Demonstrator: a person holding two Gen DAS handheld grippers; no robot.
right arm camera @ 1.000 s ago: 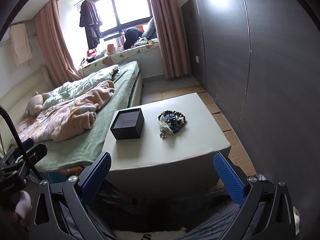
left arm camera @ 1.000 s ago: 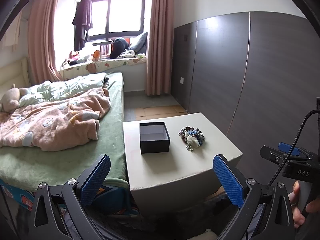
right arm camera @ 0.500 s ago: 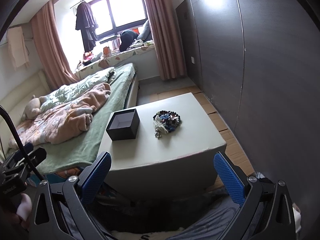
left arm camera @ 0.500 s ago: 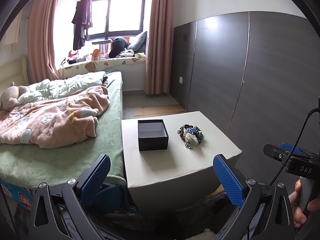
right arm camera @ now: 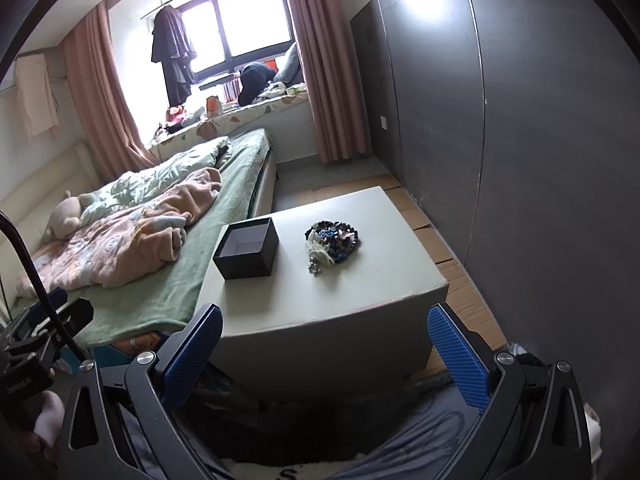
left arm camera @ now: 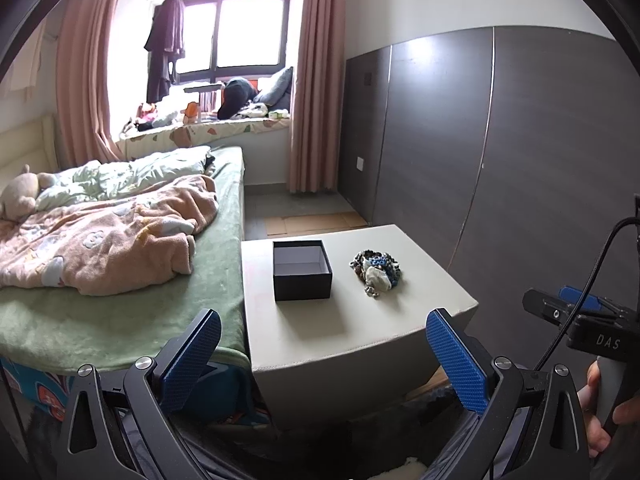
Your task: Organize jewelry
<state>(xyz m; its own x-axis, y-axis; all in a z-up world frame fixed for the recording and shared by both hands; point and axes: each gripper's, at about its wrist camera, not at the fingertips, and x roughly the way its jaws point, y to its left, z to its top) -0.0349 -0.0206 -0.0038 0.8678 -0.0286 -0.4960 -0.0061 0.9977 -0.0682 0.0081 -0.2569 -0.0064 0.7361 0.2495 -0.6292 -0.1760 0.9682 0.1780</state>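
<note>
Left wrist view: left gripper (left arm camera: 322,350) spread apart, empty. Right gripper (right arm camera: 324,346) likewise apart. Jewelry pile (left arm camera: 377,271) sat beside black box (left arm camera: 302,269) on ottoman (left arm camera: 360,332).

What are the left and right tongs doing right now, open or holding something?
Left tongs: open, holding nothing, short of the table.
Right tongs: open, holding nothing; the jewelry pile lies untouched beside the black box.

Daylight glares through the window (left arm camera: 236,32); fisheye edges bend, corners dark.
</note>
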